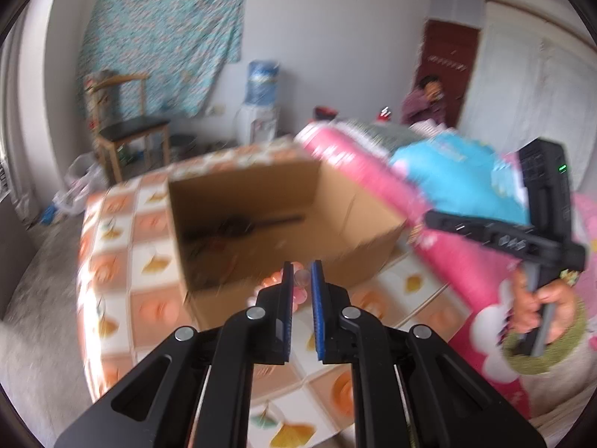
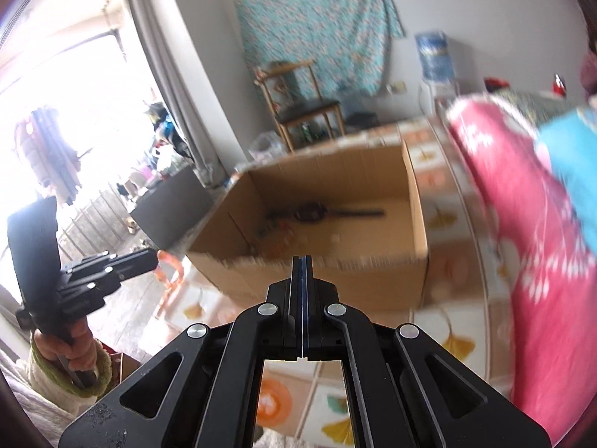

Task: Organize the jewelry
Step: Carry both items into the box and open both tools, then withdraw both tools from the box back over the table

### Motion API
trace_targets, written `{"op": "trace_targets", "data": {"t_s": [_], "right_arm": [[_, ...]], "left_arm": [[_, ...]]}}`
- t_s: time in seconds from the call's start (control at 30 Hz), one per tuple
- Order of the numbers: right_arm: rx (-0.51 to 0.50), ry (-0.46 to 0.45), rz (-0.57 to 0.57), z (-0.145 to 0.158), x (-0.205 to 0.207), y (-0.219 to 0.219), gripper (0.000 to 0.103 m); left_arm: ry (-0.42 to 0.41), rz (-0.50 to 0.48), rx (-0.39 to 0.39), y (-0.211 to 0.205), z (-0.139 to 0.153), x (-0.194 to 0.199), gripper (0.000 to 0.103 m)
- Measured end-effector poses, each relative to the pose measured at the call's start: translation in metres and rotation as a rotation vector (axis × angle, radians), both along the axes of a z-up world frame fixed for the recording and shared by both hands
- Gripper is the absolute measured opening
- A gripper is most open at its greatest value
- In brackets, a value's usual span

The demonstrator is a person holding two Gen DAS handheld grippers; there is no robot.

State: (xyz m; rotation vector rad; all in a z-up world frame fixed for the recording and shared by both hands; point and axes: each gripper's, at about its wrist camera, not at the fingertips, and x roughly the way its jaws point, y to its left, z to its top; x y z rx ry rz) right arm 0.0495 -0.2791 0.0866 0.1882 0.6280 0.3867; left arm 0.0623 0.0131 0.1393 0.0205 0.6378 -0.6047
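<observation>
My left gripper [image 1: 301, 267] hovers over the near rim of an open cardboard box [image 1: 242, 186], nearly shut on a string of pink-orange beads [image 1: 298, 293] that hangs from its blue pads. In the right wrist view the same left gripper [image 2: 155, 255] is at the left, with the beads [image 2: 169, 276] dangling below its tip. My right gripper [image 2: 302, 259] is shut with nothing between its fingers, above the box's [image 2: 335, 171] near wall. In the left wrist view the right gripper [image 1: 427, 218] is at the right. Dark, blurred jewelry [image 2: 321, 212] lies on the box floor.
The box stands on a table with an orange-and-white leaf-patterned cloth [image 1: 149, 298]. A pink floral quilt [image 2: 522, 205] and a blue pillow [image 1: 455, 183] rise along the right side. Behind stand a wooden chair [image 1: 127, 127] and a water dispenser [image 1: 261, 112]. A person [image 1: 425, 100] sits at the back.
</observation>
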Motion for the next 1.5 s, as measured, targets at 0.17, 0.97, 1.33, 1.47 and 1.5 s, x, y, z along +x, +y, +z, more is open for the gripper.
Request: {"op": "trace_targets", "data": {"t_s": [0.17,0.97,1.33,1.47,1.5], "right_arm": [[-0.013,-0.04,0.035,0.022,0.033,-0.003,0.0],[-0.016,0.106,-0.001,-0.024,0.14,-0.044,0.0],[-0.019,0.193,0.112,-0.03,0.158,-0.014,0.0],[-0.07,0.233,0.146,-0.036,0.165,0.005,0.005],[-0.077,0.246,0.149,-0.039,0.166,0.008,0.01]], "left_arm": [[-0.016,-0.042,-0.022,-0.021,0.024,0.04,0.009],[0.67,-0.166,0.074,-0.156,-0.119,0.237,0.039],[0.445,-0.017,0.015,-0.086,-0.066,0.212,0.055],[0.33,0.054,0.035,-0.057,-0.047,0.187,0.065],[0.315,0.067,0.035,-0.049,-0.045,0.18,0.068]]}}
